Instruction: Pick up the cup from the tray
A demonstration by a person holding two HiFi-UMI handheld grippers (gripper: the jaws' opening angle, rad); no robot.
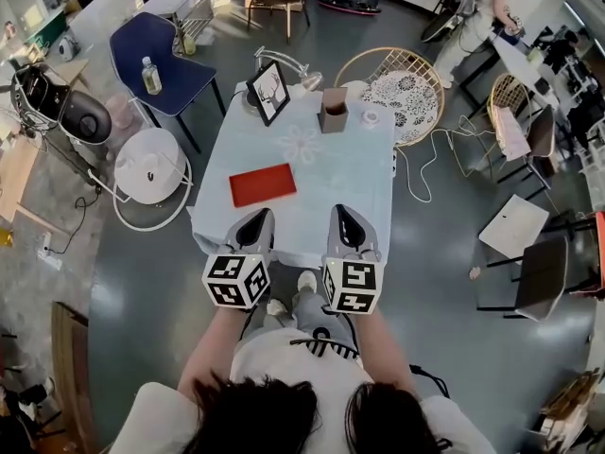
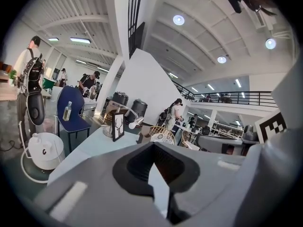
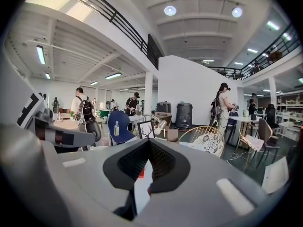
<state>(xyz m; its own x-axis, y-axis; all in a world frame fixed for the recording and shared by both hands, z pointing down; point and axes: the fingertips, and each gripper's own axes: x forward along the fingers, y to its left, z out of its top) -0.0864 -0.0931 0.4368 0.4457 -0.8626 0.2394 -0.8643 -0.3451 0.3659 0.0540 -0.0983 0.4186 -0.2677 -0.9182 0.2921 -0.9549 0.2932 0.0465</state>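
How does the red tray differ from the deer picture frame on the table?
The red tray lies flat; the picture frame stands propped upright. The tray is plain red, the frame black around a white deer print. The tray sits toward the near edge of the table, the frame at its far left corner. Both are rectangular and rest on it.

A tray (image 1: 263,183) lies on the table (image 1: 321,173) toward its left edge. A frame (image 1: 268,91) stands at the far-left corner with a lamp (image 1: 288,64) just behind it. A box (image 1: 333,110) sits mid far edge, with a cup (image 1: 371,116) to its right. The left gripper (image 1: 259,221) and right gripper (image 1: 344,219) hang side by side over the near edge. A chair (image 1: 161,60) holding a bottle (image 1: 150,76) stands beyond the far-left corner.
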